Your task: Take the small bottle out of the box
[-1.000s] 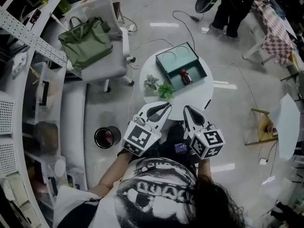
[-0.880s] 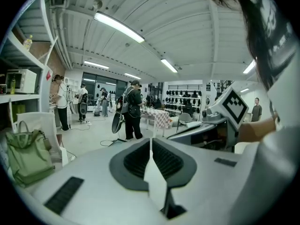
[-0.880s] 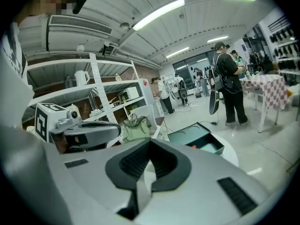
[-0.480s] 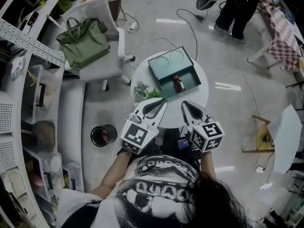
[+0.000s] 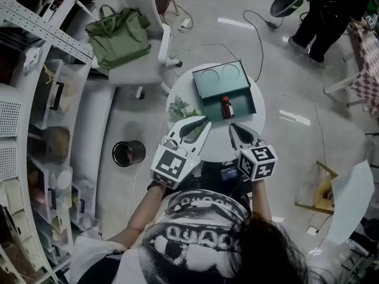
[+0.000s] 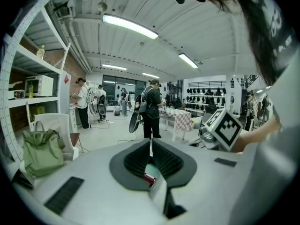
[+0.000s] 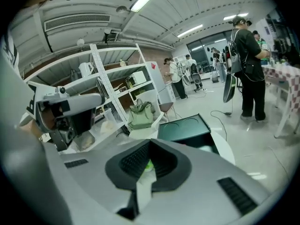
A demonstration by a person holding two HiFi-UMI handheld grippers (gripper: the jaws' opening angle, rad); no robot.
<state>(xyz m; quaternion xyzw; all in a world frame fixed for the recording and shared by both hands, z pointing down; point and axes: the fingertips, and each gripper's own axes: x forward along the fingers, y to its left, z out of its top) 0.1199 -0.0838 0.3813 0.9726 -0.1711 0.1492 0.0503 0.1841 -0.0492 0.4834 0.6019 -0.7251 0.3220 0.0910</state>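
Note:
A small brown bottle [image 5: 225, 107] with a red cap lies in the open teal box [image 5: 239, 93] on the round white table [image 5: 183, 93]. The box's lid [image 5: 219, 74] lies open on the far side. Both grippers hover over the table's near edge, short of the box. My left gripper [image 5: 206, 121] is shut and holds nothing. My right gripper [image 5: 232, 126] is shut and also holds nothing. In the left gripper view, my left gripper [image 6: 150, 144] shows a bit of teal and red below its shut tips. The right gripper view shows my right gripper [image 7: 150, 143] before the box [image 7: 185, 127].
A small green plant [image 5: 180, 107] stands on the table's left part, close to my left gripper. A white chair [image 5: 142, 70] carries a green bag [image 5: 120, 35]. A black bin [image 5: 128, 153] stands on the floor at left. Shelves line the left. A person [image 5: 329, 13] stands far right.
Both grippers have come closer to the box and bottle over the table's near edge. Their jaws stay shut. The bottle has not moved in the box.

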